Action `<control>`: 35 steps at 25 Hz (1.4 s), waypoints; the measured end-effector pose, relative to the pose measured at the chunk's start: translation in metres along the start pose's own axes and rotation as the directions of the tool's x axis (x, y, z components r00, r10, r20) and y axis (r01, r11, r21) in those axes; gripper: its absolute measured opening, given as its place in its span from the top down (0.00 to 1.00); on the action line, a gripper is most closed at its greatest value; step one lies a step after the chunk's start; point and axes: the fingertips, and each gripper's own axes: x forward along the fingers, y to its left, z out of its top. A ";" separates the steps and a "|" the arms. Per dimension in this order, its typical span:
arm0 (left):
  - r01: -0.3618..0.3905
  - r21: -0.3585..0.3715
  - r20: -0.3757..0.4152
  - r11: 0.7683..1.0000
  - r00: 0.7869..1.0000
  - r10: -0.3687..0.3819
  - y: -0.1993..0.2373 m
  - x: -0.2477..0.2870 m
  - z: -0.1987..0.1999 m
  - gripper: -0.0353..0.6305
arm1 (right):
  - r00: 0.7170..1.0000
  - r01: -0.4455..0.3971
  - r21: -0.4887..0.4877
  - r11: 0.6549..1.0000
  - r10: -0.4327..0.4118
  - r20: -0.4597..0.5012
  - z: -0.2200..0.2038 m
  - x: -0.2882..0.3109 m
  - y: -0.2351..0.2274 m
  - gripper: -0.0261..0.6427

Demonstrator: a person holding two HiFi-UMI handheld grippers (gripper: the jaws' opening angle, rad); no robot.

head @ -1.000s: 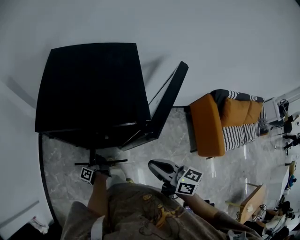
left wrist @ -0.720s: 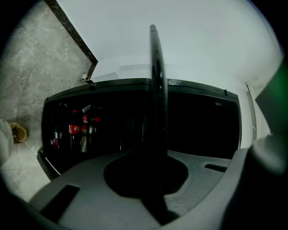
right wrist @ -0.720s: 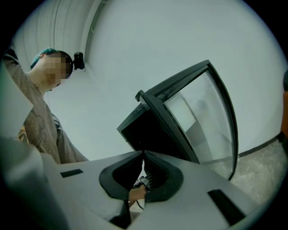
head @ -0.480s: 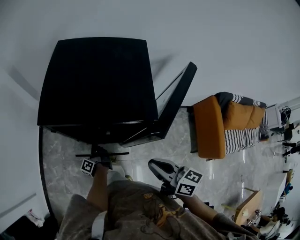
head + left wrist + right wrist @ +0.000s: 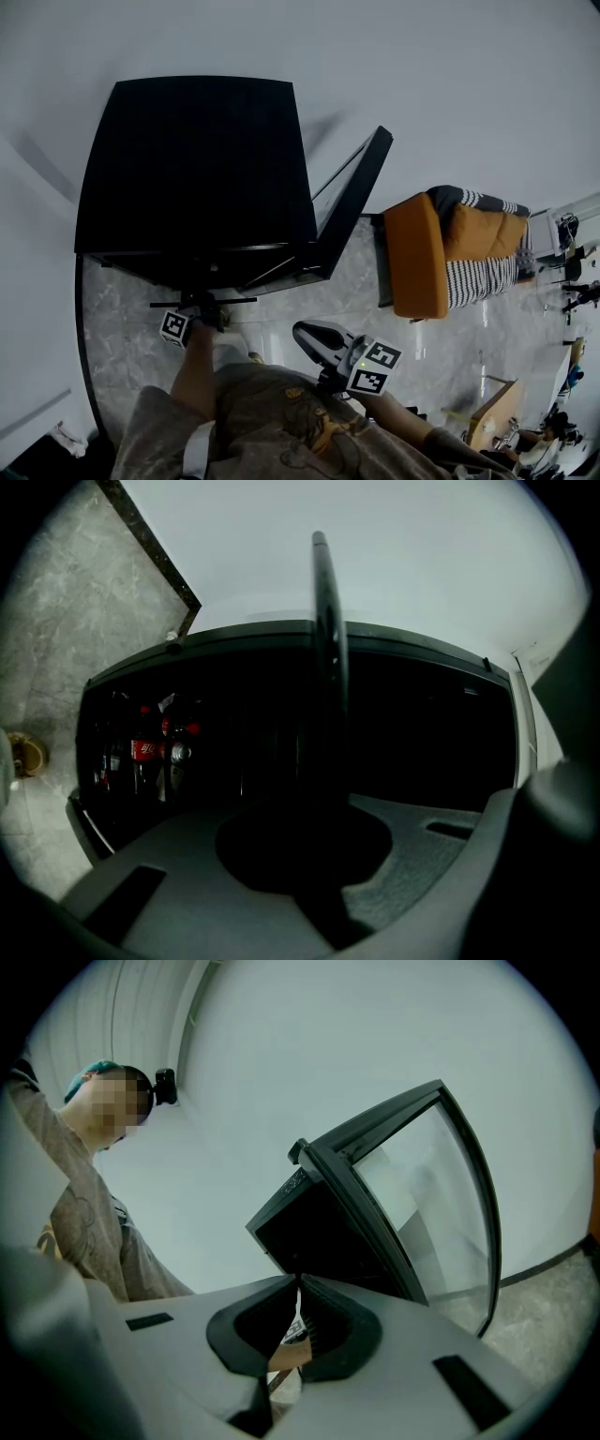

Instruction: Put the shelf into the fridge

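Black boxy fridge (image 5: pixel 187 169) on grey marble floor (image 5: pixel 117 328), back against the white wall. Inside, at the cabinet's left edge: red-labelled cola bottles (image 5: pixel 145 750). Just at the fridge's front edge: left gripper (image 5: pixel 200 306), jaws clamped on thin dark flat shelf (image 5: pixel 234 301). Held level, lying across the open front. Can't tell whether its far edge is already inside. Right of that: fridge's glass door (image 5: pixel 354 202), wide open at the right front corner. Right gripper (image 5: pixel 302 330) close to the torso, apart from fridge and shelf, jaws closed together, nothing between. Far right: orange sofa (image 5: pixel 417 253) with striped cushion (image 5: pixel 483 267).
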 end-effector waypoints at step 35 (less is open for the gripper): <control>0.043 0.024 0.010 0.999 0.999 -0.044 -0.004 0.090 0.009 0.92 | 0.999 0.040 0.041 0.998 -0.040 -0.017 -0.008 0.002 -0.007 0.92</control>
